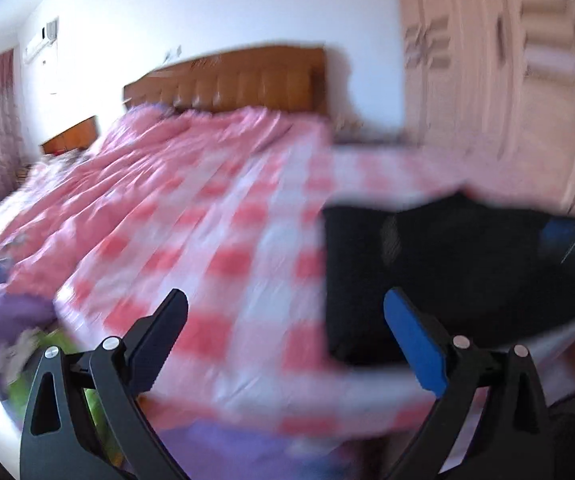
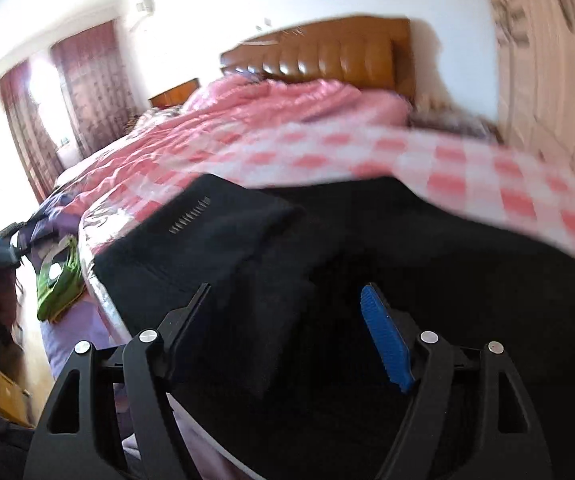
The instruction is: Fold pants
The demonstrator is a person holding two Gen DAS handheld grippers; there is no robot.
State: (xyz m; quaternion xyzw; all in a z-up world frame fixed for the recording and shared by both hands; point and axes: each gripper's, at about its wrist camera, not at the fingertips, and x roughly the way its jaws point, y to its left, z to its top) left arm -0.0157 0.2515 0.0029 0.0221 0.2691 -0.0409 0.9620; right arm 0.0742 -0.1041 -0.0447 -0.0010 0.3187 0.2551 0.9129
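The black pants point(image 2: 327, 264) lie on the pink-and-white checked bedspread point(image 2: 467, 168), with one part folded over on top at the left. In the left wrist view the pants point(image 1: 447, 272) are a dark block to the right of my left gripper point(image 1: 285, 300). My left gripper is open and empty above the bedspread point(image 1: 215, 240). My right gripper point(image 2: 287, 292) is open just over the pants, holding nothing. The other gripper's blue pad point(image 1: 561, 232) shows past the pants. Both views are blurred.
A brown padded headboard point(image 2: 327, 52) stands at the far end of the bed. A cream wardrobe point(image 1: 507, 80) lines the right wall. Purple bedding point(image 2: 71, 328) and a green item point(image 2: 61, 280) lie at the bed's left edge. Curtains point(image 2: 87, 92) hang at the left.
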